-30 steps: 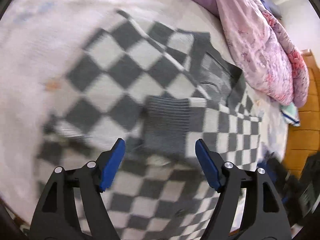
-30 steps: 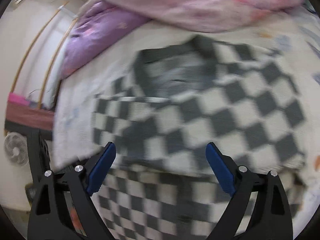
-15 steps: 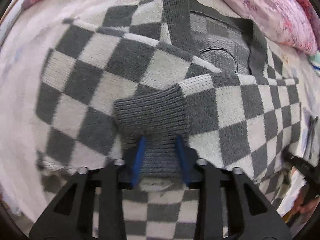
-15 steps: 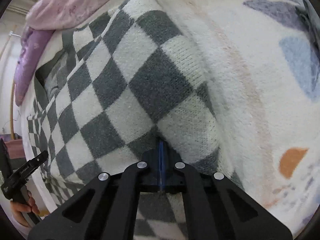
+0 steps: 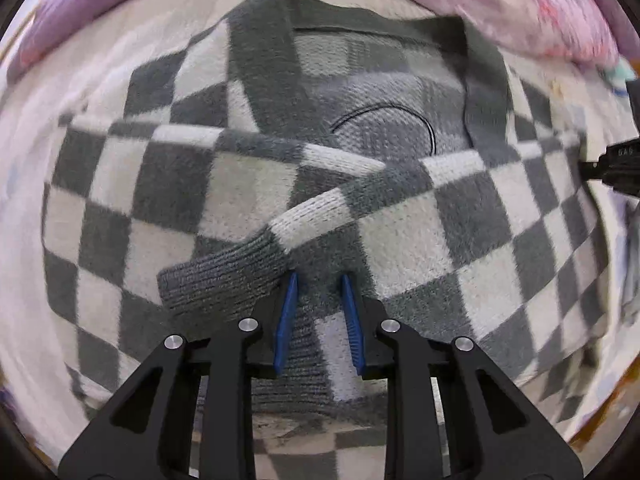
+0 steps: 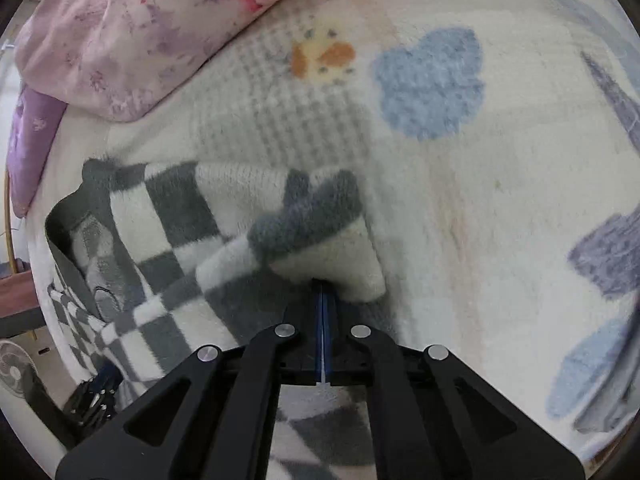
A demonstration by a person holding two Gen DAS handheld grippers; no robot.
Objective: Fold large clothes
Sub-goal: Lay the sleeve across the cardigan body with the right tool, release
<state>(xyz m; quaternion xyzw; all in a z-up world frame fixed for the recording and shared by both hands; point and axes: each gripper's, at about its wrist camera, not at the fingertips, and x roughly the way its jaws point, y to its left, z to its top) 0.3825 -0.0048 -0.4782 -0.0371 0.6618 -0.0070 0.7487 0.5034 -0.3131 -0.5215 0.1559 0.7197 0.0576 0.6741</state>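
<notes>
We are looking at a grey-and-white checked cardigan (image 5: 224, 184) lying face up on the bed, its sleeves crossed over the chest and one ribbed cuff (image 5: 224, 276) resting near the middle. The left gripper (image 5: 318, 312) is pointing straight down at the lower front; its jaws have just been closing and are standing narrow, with a bunch of the knit between the blue pads (image 5: 286, 316). The right gripper (image 6: 323, 328) is pinching the cardigan's outer edge, jaws fully together, the cloth puckering up at the tips. Under it, the fleece blanket (image 6: 460, 208) with blue blotches is covering the bed; a pink floral quilt (image 6: 132, 28) is heaped beyond. We are judging this the start of the bottom-to-collar fold. Next move: both grippers lifting together and carrying the hem toward the collar, keeping the sleeves tucked.
</notes>
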